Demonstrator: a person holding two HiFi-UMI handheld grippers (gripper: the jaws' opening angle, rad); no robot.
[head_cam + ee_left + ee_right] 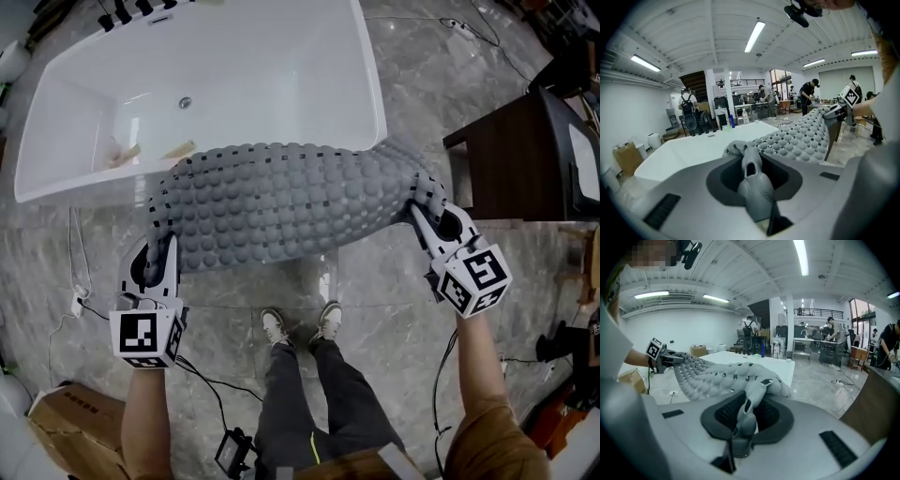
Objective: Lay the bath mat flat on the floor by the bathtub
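A grey bubble-textured bath mat [281, 202] hangs stretched in the air between my two grippers, above the marble floor [375, 291] and overlapping the front rim of the white bathtub [206, 84]. My left gripper [161, 246] is shut on the mat's left corner [740, 150]. My right gripper [424, 217] is shut on the right corner [761, 383]. From the left gripper view the mat [806, 136] runs off toward the right gripper [834, 112]; in the right gripper view it [712, 373] runs to the left gripper [665, 359].
A dark wooden cabinet [525, 155] stands right of the tub. A cardboard box [70, 427] sits at lower left. Cables [80, 281] trail on the floor. My feet [300, 328] stand just in front of the mat. People work at benches far behind [834, 341].
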